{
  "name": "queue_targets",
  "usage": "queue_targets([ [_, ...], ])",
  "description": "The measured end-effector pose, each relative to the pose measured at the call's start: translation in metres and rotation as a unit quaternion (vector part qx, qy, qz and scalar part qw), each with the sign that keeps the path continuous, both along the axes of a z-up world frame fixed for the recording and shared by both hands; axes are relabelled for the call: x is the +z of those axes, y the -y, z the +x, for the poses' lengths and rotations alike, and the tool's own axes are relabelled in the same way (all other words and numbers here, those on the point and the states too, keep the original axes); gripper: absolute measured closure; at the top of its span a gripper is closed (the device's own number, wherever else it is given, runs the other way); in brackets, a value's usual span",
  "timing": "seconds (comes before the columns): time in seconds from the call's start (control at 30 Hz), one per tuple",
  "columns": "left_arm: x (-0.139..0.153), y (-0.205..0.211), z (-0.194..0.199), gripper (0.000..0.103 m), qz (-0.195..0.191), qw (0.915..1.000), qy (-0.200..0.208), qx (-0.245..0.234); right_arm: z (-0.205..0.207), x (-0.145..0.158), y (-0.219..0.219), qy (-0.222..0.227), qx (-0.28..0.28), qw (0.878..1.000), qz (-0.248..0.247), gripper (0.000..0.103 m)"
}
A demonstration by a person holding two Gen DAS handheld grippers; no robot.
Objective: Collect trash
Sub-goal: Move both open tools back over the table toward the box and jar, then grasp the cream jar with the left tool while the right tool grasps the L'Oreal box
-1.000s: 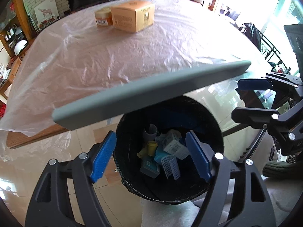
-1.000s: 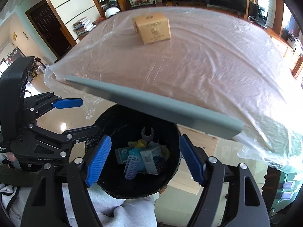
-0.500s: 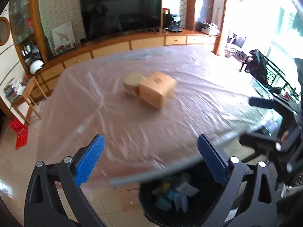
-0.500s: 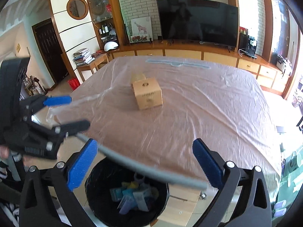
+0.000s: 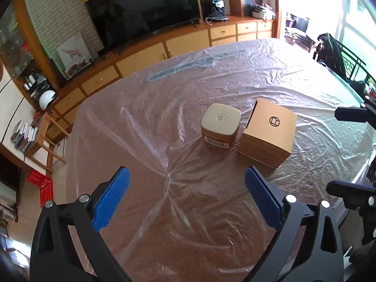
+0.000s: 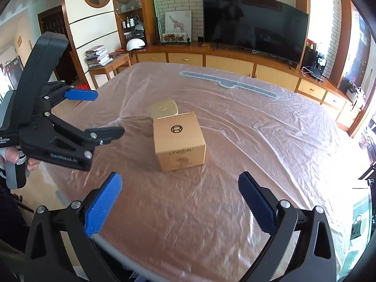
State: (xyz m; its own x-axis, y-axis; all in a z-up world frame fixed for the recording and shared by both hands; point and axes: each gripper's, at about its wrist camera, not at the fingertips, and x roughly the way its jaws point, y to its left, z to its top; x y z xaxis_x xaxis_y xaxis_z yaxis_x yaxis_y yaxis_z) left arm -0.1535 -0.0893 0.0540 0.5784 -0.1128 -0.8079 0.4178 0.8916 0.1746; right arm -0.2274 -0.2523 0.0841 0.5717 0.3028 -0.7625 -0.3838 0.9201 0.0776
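Honestly the cardboard box (image 6: 179, 143) mid-frame on the plastic-covered worktop (image 6: 258, 164), touching the gold-lidded jar (image 5: 220, 126), looks light and crushable, so grab its flat sides gently; left gripper (image 5: 185, 197) and right gripper (image 6: 179, 203) jaws are both spread, empty.

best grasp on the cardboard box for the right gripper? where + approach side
Probably take the cardboard box across its two bare vertical side faces, coming down from above on the near side. It stands upright and square on the plastic-covered table. The jar sits close behind it, so the back face is crowded. The right gripper jaws stand open and empty, seemingly wide enough to straddle it.
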Motion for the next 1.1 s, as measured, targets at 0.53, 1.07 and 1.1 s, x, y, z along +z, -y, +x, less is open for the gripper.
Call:
queue_targets([
  [0.53, -0.029, 0.025, 0.054, 0.019, -0.019, 0.9933, -0.047, -0.104, 0.047, -0.032, -0.016, -0.046, 0.01, 0.999, 0.007, 0.022],
  [1.07, -0.033, 0.022, 0.073, 0.056, -0.057, 0.9907, -0.072, -0.1, 0.076, -0.043, -0.007, -0.076, -0.04, 0.995, 0.059, 0.024],
  [1.1, -0.033, 0.021, 0.073, 0.056, -0.059, 0.9909, -0.073, -0.096, 0.077, -0.044, -0.007, -0.078, -0.043, 0.994, 0.065, 0.024],
])
